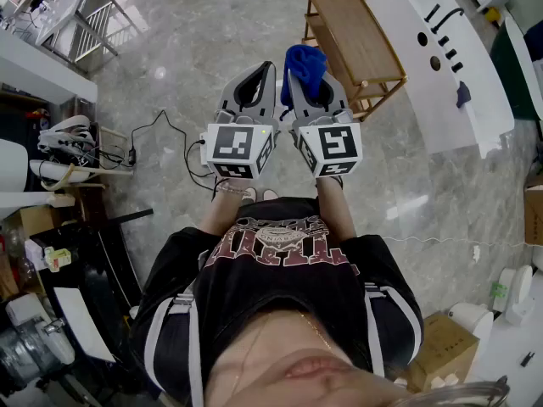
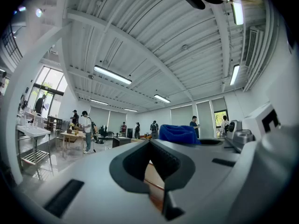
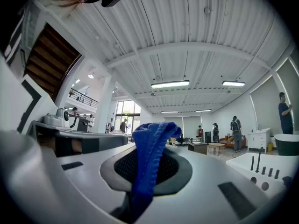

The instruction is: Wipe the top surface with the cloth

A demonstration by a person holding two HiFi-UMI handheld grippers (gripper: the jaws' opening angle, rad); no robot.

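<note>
A blue cloth (image 1: 305,62) is bunched at the tip of my right gripper (image 1: 307,87), which is shut on it. In the right gripper view the cloth (image 3: 150,153) stands up between the jaws of that gripper (image 3: 144,174) and hides where they meet. My left gripper (image 1: 265,73) is held close beside it, shut and empty; in its own view the left gripper (image 2: 150,146) has its tips meeting, with the cloth (image 2: 179,133) just to the right. Both grippers are held out over the floor, short of a wooden slatted table (image 1: 356,36) ahead.
A white sink unit (image 1: 441,58) lies to the right of the wooden table. Cables (image 1: 161,134) trail over the marble floor on the left, near cluttered benches (image 1: 59,155). A cardboard box (image 1: 443,346) sits at the lower right. People stand far off in the hall.
</note>
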